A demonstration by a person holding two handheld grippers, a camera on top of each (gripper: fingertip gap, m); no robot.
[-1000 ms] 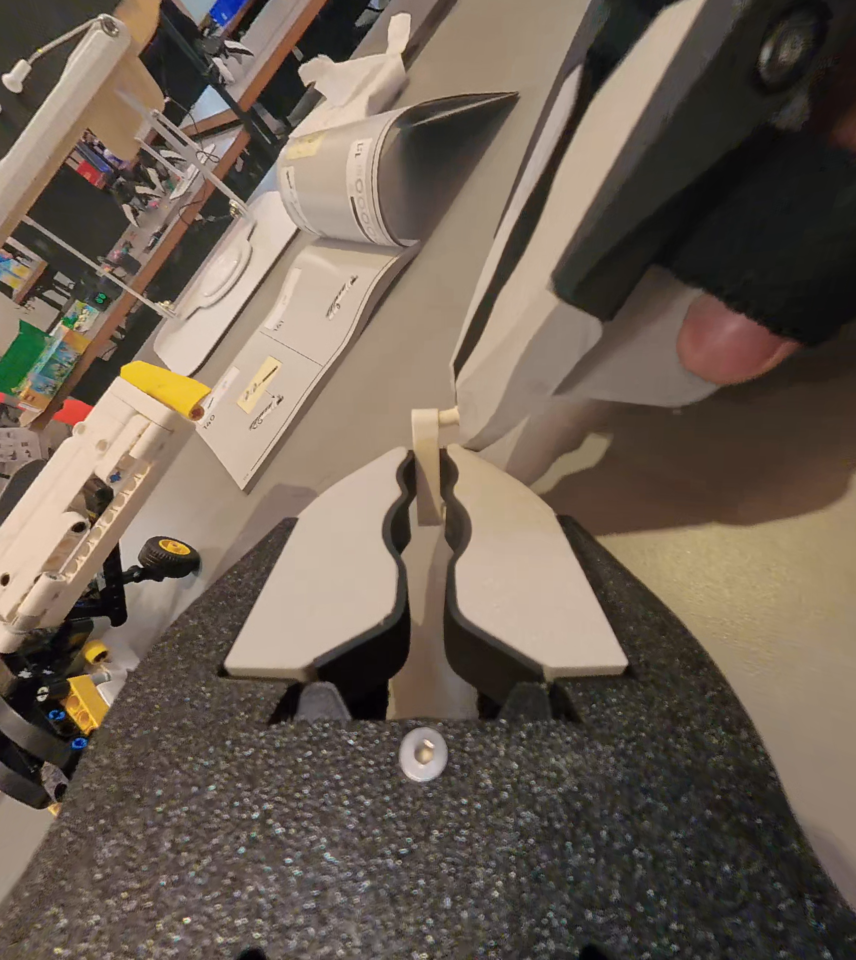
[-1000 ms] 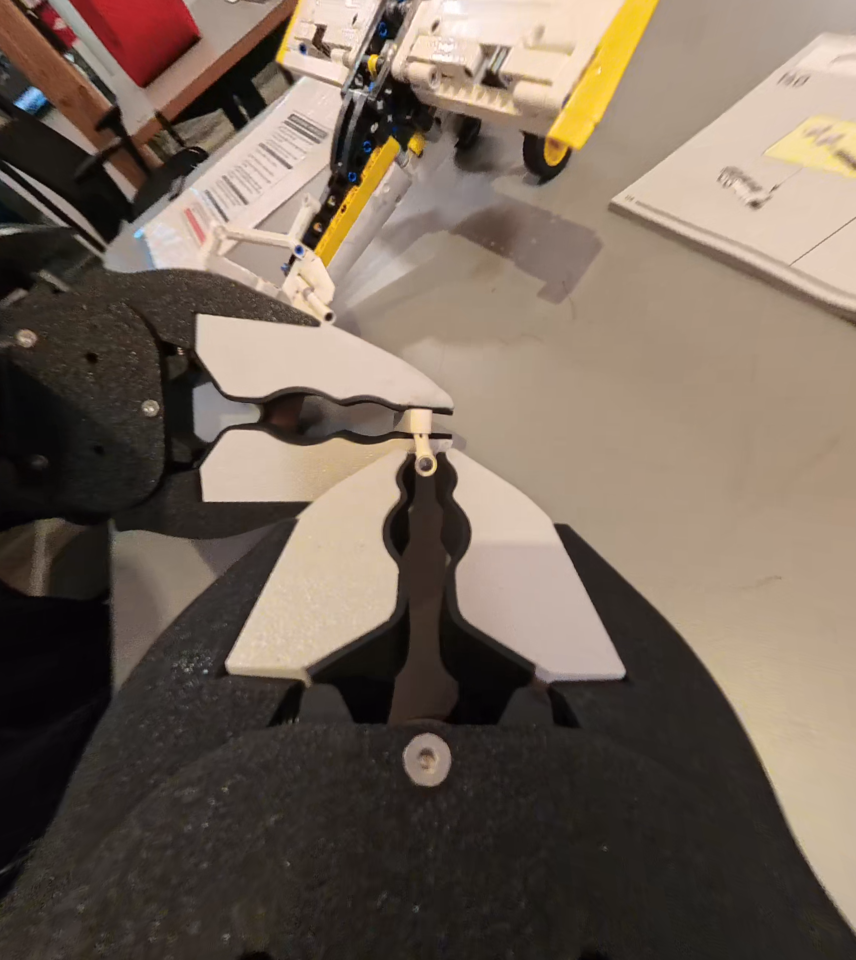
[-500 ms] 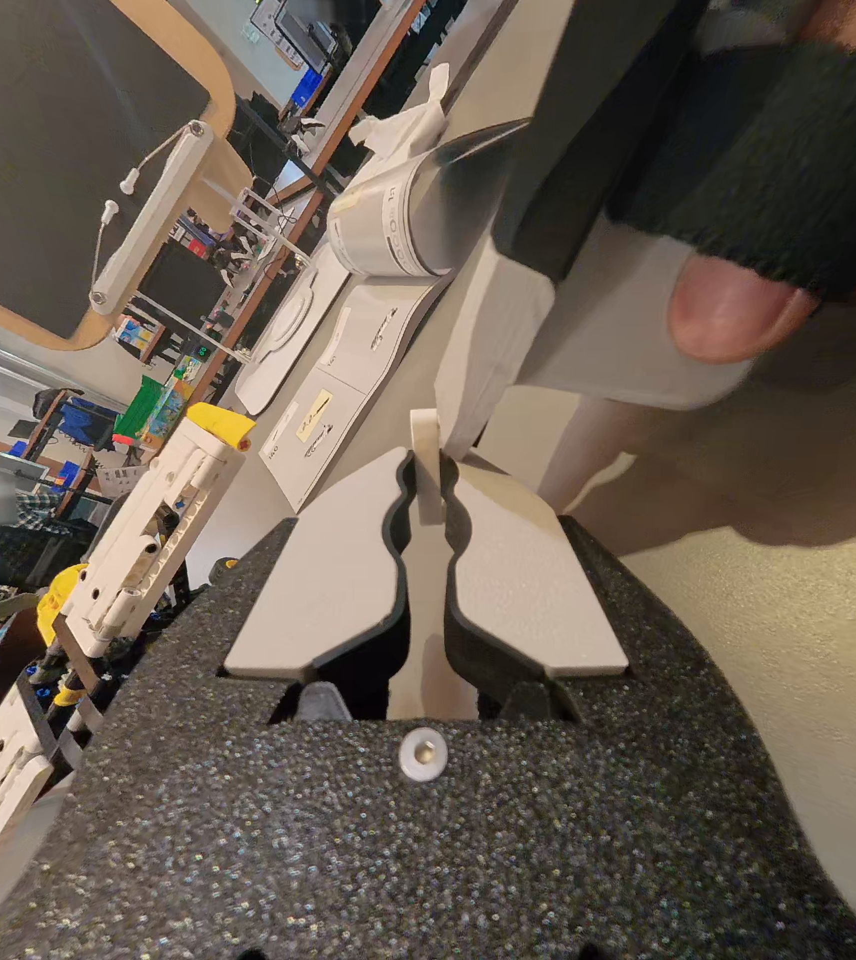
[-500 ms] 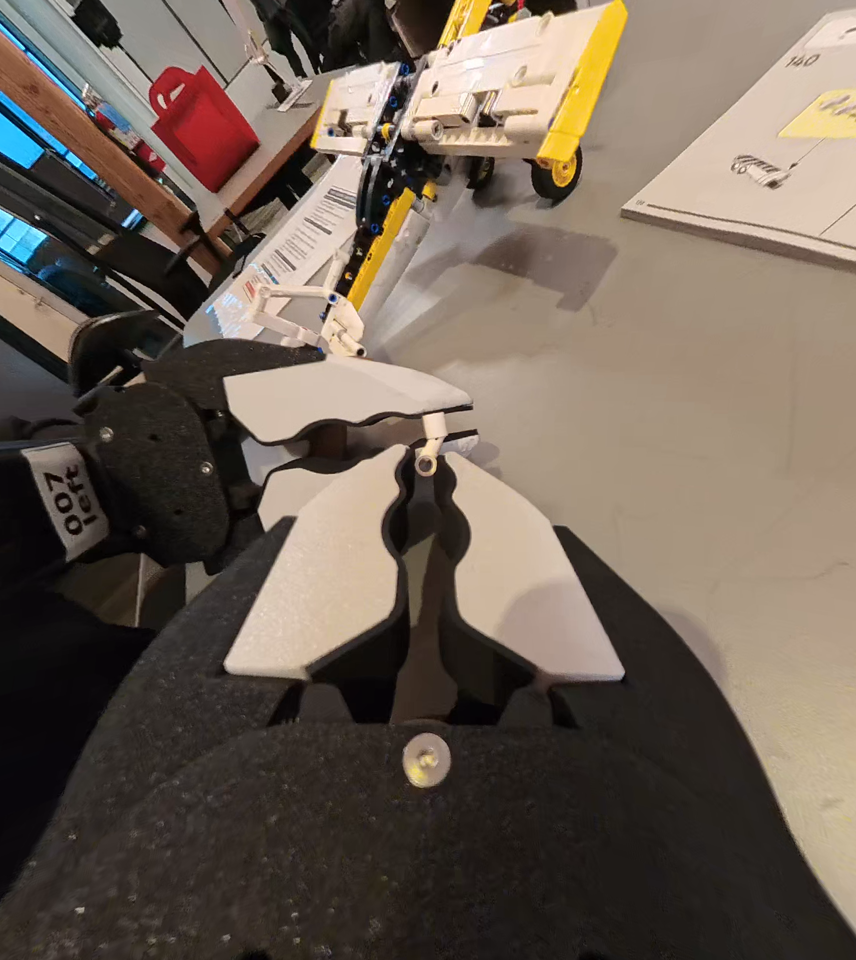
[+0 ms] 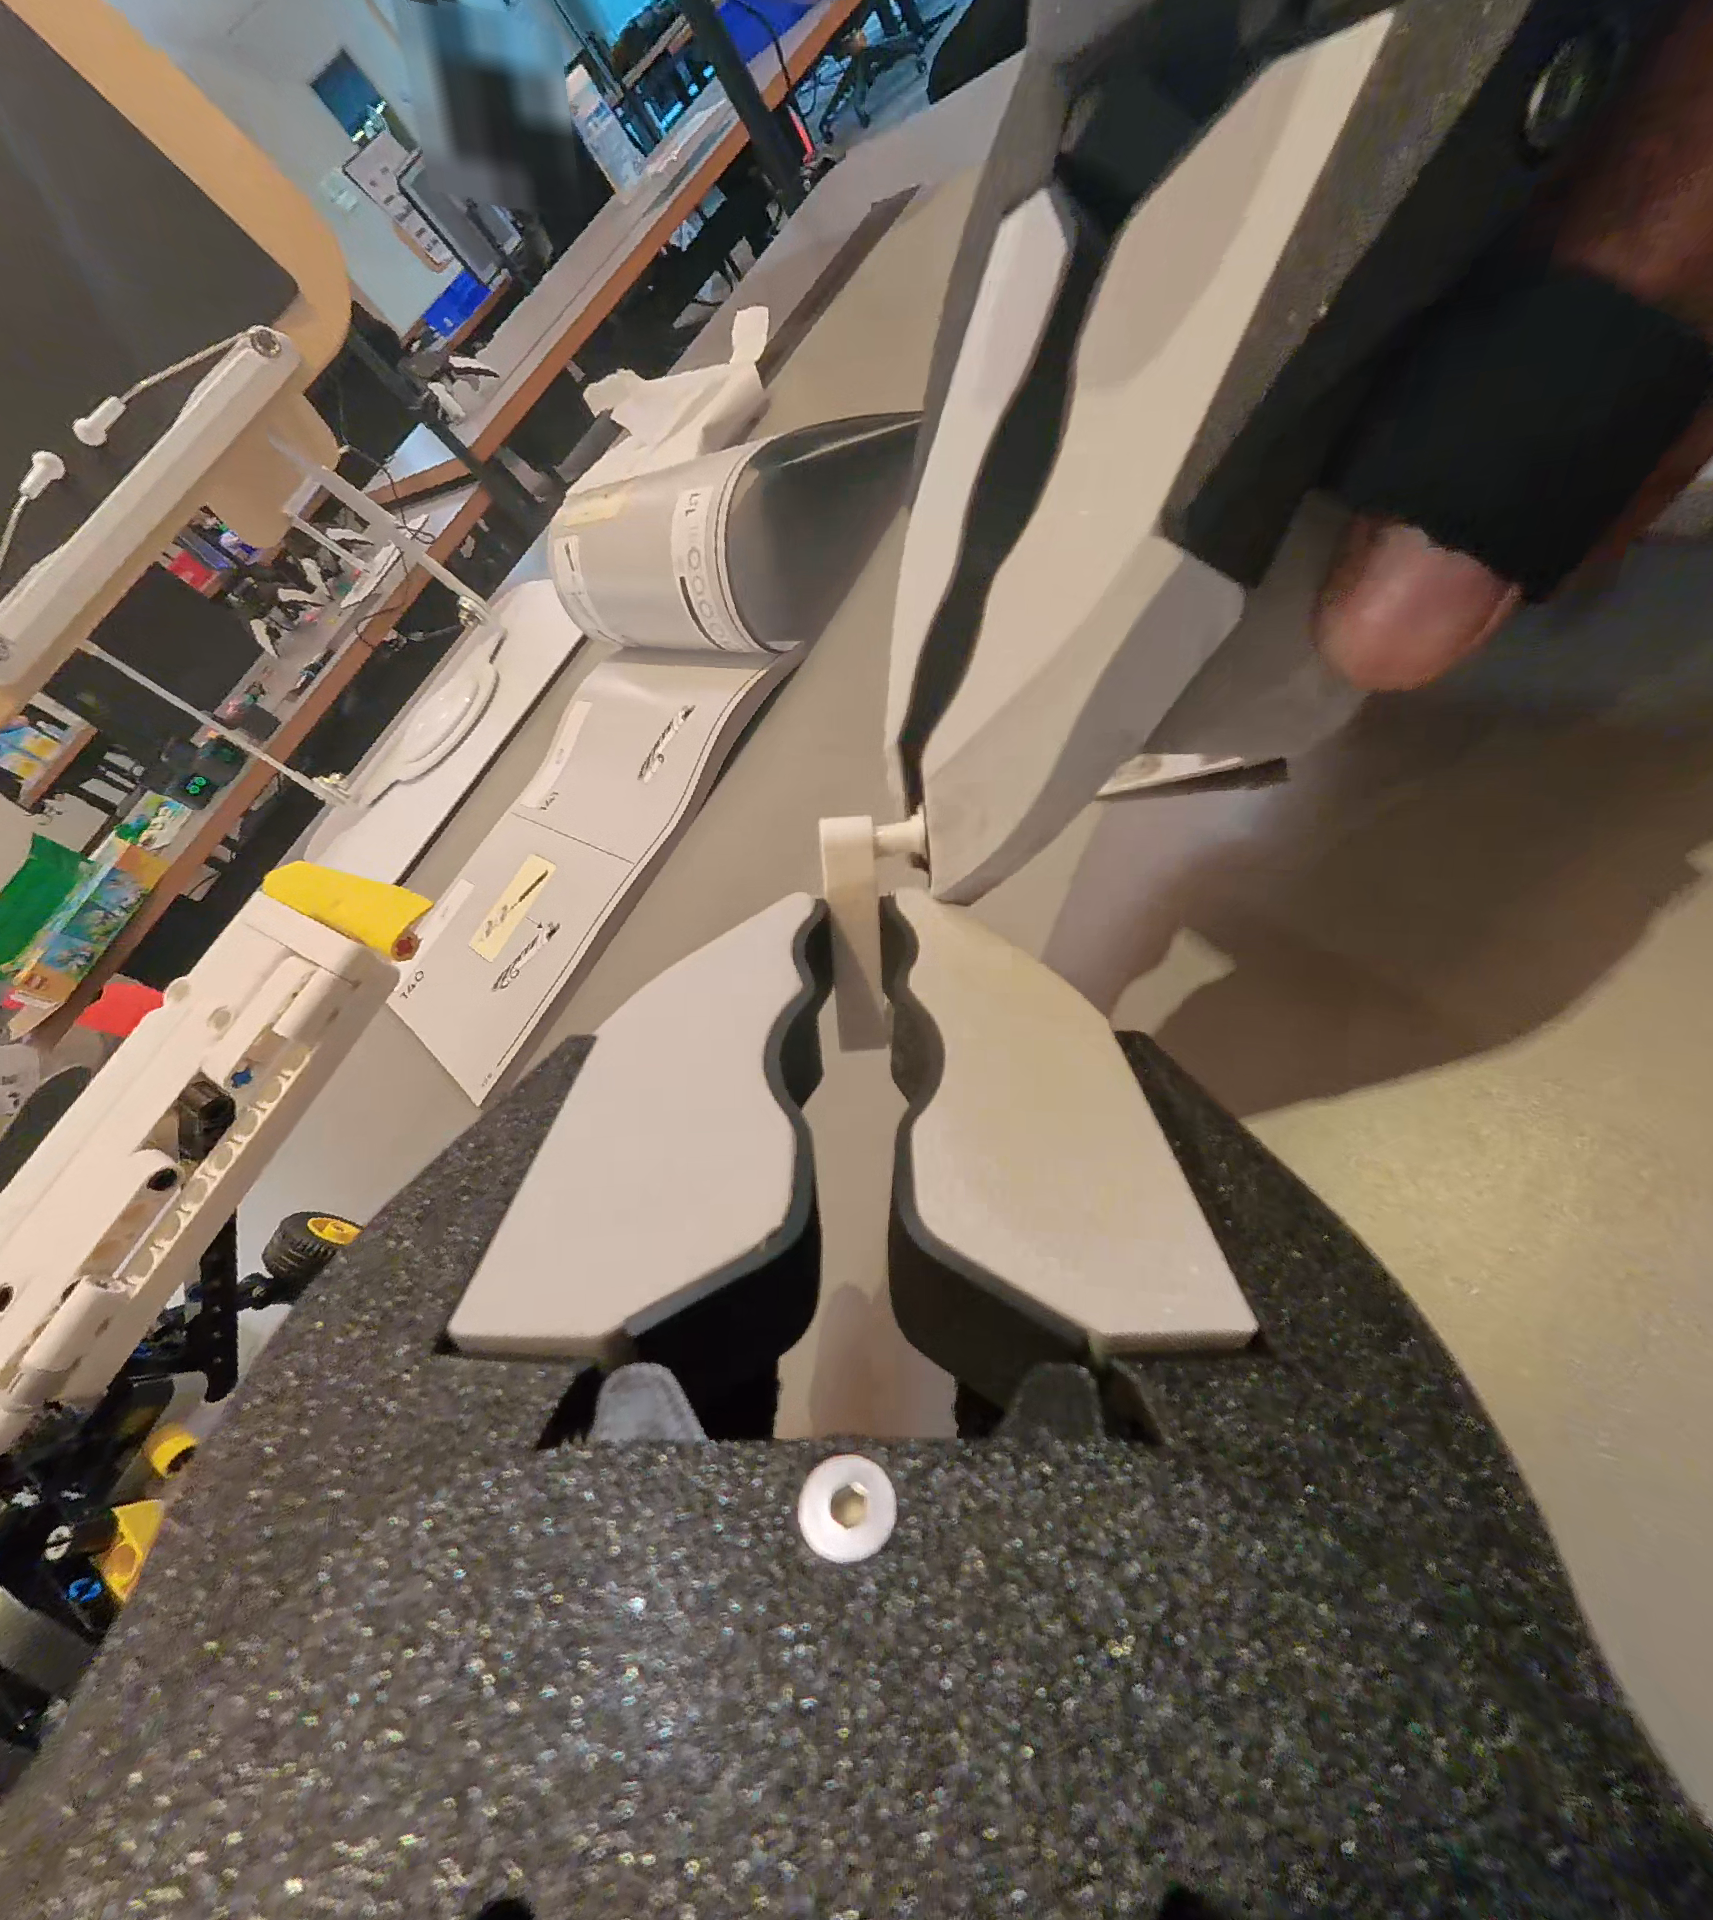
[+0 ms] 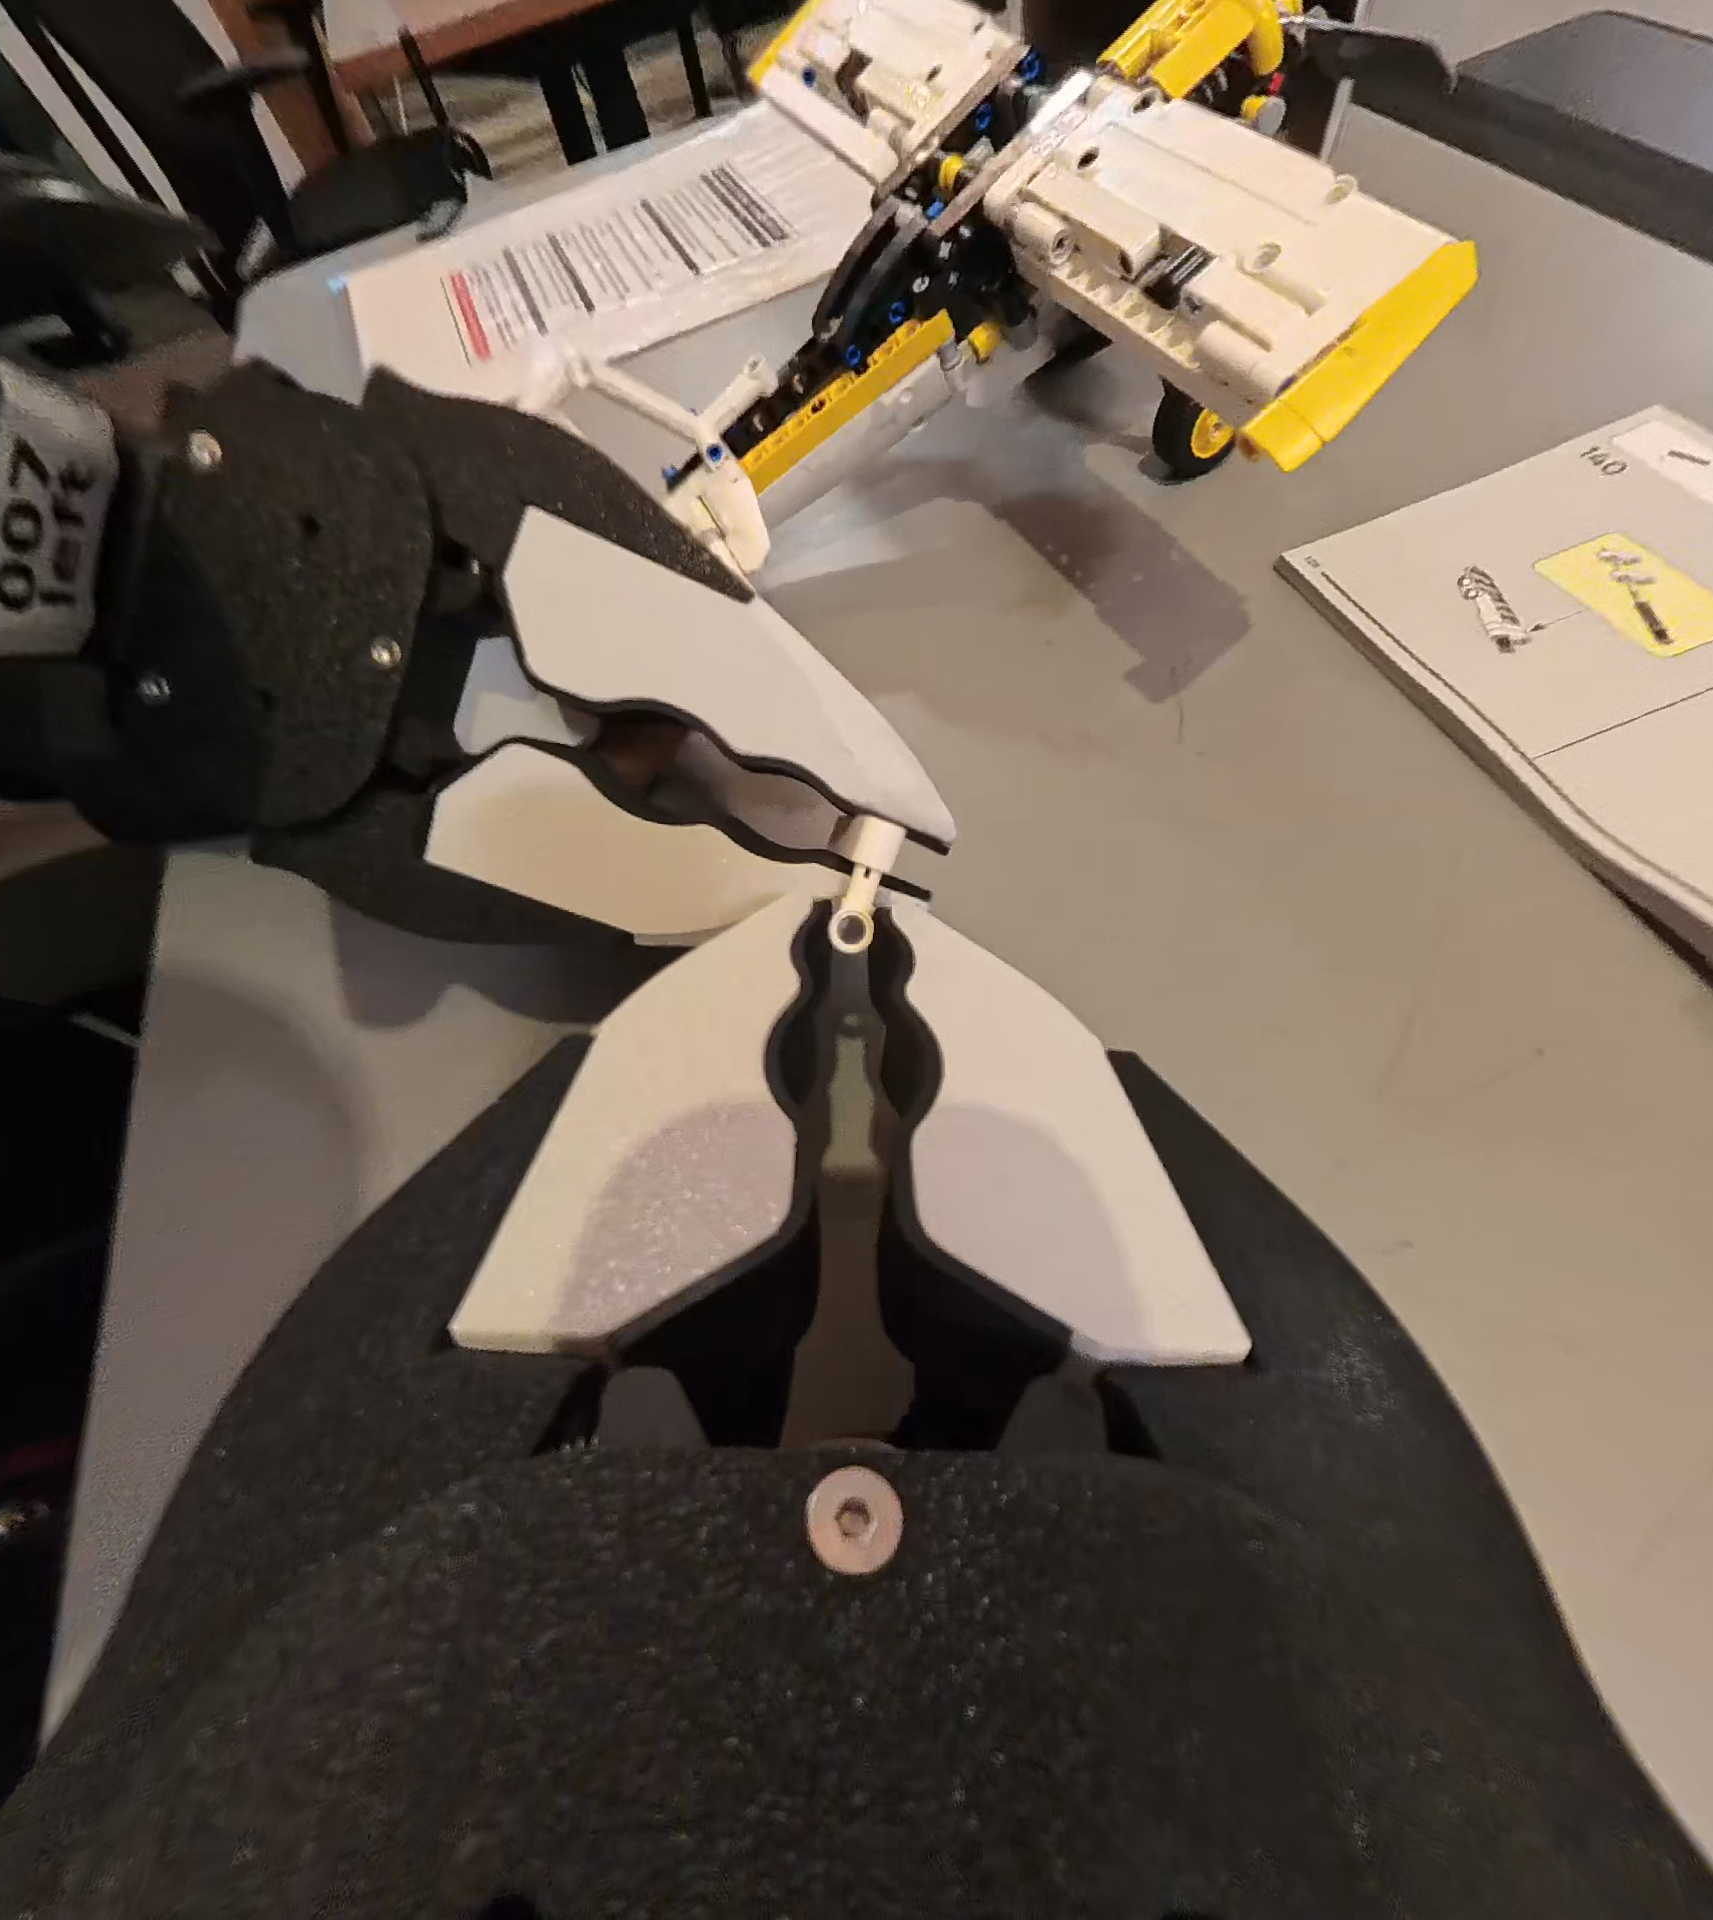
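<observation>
We pinch a white beam (image 5: 857, 971) in our left gripper (image 5: 857, 914); our right gripper (image 6: 854, 920) clamps the white pin (image 6: 852, 914). We should keep both aligned; squeeze steadily.

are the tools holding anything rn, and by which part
Both tools grip one small white building-toy piece together: the left tool clamps its flat bar end, and the right tool pinches the round pin end.

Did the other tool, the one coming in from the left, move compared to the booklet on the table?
Cannot tell. The camera itself swung, so the booklet and toy plane shifted too. That left tool is at the same small white piece as before.
</observation>
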